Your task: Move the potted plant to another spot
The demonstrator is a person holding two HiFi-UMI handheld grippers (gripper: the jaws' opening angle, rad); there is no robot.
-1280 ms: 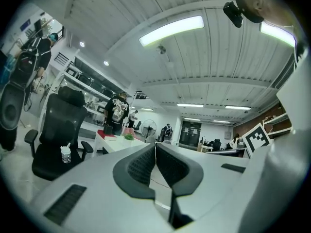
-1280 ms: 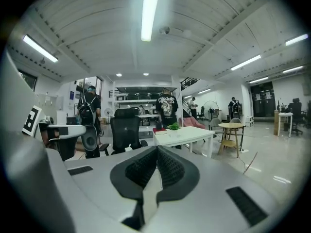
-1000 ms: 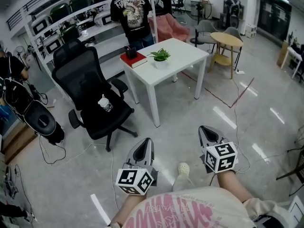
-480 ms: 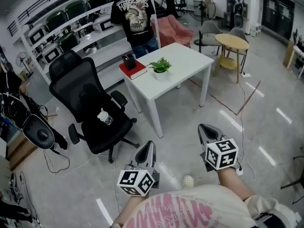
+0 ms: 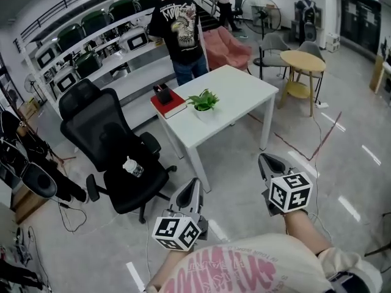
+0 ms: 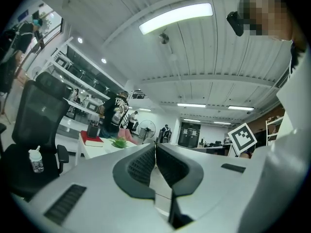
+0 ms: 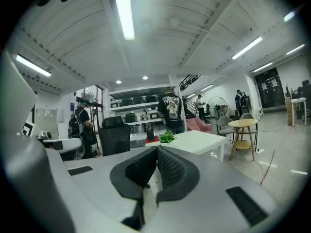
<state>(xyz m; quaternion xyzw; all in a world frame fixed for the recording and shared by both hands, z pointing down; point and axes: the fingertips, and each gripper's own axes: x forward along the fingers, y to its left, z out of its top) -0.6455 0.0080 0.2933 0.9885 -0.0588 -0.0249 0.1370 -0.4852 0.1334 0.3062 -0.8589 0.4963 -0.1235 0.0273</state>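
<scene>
Office; potted plant (image 5: 204, 104) on a white surface (image 5: 244, 93).
Likely light, leaves fragile: take the pot. Left gripper (image 5: 194, 181) and right gripper (image 5: 263, 158) both closed, empty.

The desk (image 5: 244, 93) is white. On it, the potted plant (image 5: 204, 101) shows green leaves over a white pot, and beside it a red book (image 5: 171, 105) bears a black box (image 5: 162, 94). Left of the desk stands a black chair (image 5: 107, 142), and behind the desk a pink armchair (image 5: 227, 46). The left gripper (image 5: 192, 183) and right gripper (image 5: 264, 159) are grey, each with a white cube patterned in black squares.
</scene>
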